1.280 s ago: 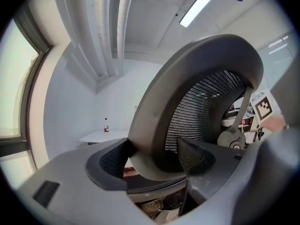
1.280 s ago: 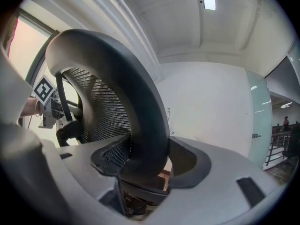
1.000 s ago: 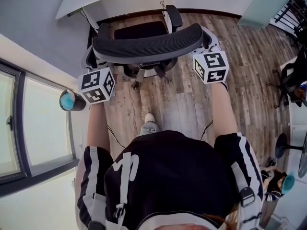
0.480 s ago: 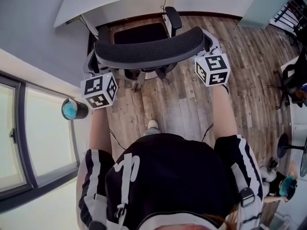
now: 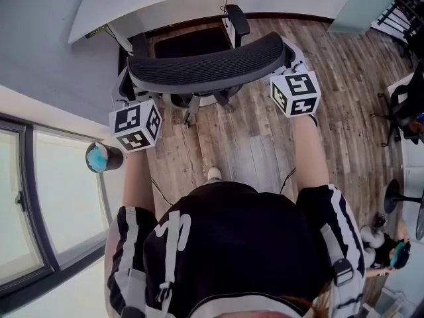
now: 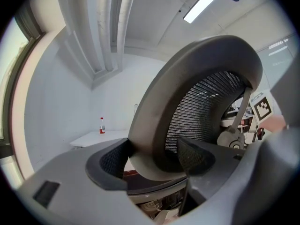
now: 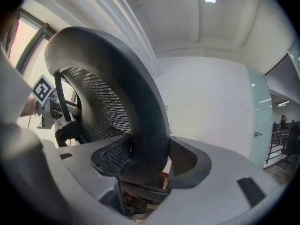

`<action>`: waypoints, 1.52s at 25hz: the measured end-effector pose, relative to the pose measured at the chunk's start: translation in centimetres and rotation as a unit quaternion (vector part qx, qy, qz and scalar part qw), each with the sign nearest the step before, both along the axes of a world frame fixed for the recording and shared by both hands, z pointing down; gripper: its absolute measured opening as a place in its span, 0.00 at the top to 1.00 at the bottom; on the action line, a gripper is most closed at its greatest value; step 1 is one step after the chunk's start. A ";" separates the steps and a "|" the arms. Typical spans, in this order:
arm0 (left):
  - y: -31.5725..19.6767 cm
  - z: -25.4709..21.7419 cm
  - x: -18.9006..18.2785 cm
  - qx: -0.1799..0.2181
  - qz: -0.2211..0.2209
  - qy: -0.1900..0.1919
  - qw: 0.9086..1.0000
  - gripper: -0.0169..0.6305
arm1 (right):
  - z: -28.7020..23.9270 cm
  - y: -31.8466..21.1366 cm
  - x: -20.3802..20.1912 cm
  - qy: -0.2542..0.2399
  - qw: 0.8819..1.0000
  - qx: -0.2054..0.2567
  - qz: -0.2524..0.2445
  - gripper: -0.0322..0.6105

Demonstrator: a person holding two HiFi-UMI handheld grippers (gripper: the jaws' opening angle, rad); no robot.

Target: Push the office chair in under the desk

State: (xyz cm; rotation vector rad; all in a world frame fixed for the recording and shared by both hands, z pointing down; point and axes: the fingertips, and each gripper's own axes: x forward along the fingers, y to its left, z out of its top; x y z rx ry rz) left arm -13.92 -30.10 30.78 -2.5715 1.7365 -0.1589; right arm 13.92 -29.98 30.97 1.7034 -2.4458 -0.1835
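Sitting partly under the white worktop [image 5: 165, 2], the office chair [image 5: 205, 61] has its seat tucked in. Then the left hand-held gripper [image 6: 152, 158] and right hand-held gripper [image 7: 145, 161] each pinch the backrest rim, one per end.

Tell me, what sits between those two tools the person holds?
The office chair's mesh backrest fills that stretch. The head view shows the left tool and right tool each gripping one side edge of it.

Bright, even indoor light
Gripper views are bent and darkened at the corners; glare is cast by a ceiling lamp [image 6: 202, 4].
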 end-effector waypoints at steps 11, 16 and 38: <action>-4.9 0.2 -1.3 -0.003 0.008 -0.002 1.000 0.47 | 0.2 -4.3 -1.3 0.002 1.000 -0.006 0.010 0.55; -7.4 0.0 -1.9 -0.005 0.011 -0.004 1.000 0.47 | 0.0 -6.7 -1.9 0.002 1.000 -0.006 0.014 0.55; -14.8 -0.1 -2.9 -0.004 0.015 -0.002 1.000 0.47 | 0.0 -13.9 -2.9 0.003 1.000 -0.006 0.015 0.55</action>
